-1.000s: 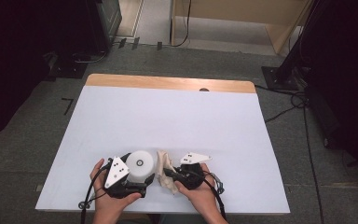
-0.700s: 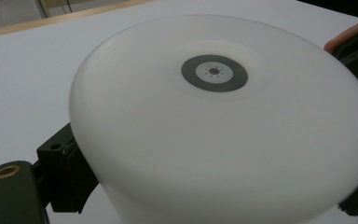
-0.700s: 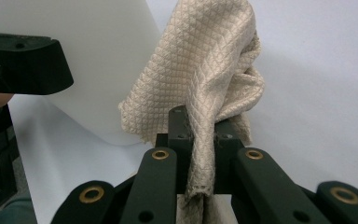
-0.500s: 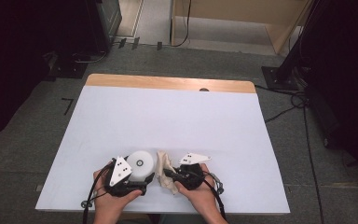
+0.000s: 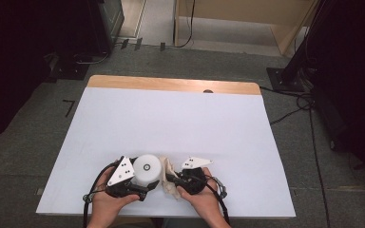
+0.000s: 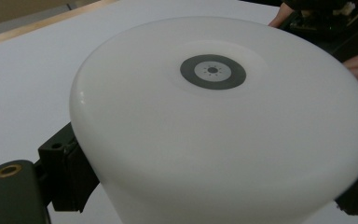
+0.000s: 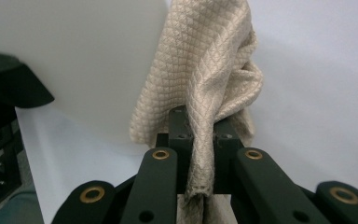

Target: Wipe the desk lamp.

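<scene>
- I have the bowl (image 5: 146, 169) upside down, its base ring facing up, clamped by its side wall in the left gripper (image 5: 140, 189); the fingers (image 6: 67, 172) press on it from both sides, so it can't roll or slide while I work on it.
- It sits low over the near edge of the counter (image 5: 171, 118), between my two hands; whether it rests on the surface or is lifted just clear, I can't tell.
- Holding it inverted puts the whole outer wall in reach of the cloth (image 5: 169, 175).
- The right gripper (image 5: 170, 179) has its fingers (image 7: 161, 179) pinched together on a bunched fold of that cloth; the rest stands up past the tips as a loose pad.
- In the right gripper view the cloth lies against the bowl's side, so I judge the job in hand is wiping the outside.
- Keeping both grippers close together lets one brace against the other's pressure.
</scene>
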Demonstrator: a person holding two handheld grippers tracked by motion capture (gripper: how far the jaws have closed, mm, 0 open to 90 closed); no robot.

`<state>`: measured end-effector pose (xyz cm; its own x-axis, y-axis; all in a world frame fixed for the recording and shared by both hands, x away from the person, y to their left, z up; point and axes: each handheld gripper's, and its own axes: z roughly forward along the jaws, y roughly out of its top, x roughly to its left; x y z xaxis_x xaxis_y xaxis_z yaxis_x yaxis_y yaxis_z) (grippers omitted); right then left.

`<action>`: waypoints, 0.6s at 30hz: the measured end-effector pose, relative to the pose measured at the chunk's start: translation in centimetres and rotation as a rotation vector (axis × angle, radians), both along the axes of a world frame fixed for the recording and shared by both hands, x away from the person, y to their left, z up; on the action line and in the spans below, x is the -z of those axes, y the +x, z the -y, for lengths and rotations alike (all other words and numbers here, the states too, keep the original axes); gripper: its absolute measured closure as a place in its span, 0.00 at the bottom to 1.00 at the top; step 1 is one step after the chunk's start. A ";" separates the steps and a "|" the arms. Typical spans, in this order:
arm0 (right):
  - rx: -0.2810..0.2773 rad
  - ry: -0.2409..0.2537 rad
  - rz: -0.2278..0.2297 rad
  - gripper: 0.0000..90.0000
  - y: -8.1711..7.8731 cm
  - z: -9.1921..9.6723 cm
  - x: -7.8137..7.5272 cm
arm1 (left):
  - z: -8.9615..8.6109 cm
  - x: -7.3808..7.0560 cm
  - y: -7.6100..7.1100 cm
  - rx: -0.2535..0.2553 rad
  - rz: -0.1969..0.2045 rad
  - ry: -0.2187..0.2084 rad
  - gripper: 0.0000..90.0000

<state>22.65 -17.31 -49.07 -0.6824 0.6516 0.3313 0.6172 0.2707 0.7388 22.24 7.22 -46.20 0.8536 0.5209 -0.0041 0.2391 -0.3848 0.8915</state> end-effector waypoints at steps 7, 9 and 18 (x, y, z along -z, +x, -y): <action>-0.007 0.008 0.009 0.94 -0.3 -0.5 -0.3 | 0.0 0.1 0.0 -0.004 0.000 -0.009 0.09; -0.006 0.020 0.019 0.94 -0.5 -0.5 -0.8 | 0.0 0.1 0.0 -0.004 -0.001 -0.010 0.09; -0.001 0.097 0.134 0.94 -1.7 0.0 -5.3 | 0.0 0.2 0.0 -0.006 -0.002 -0.012 0.09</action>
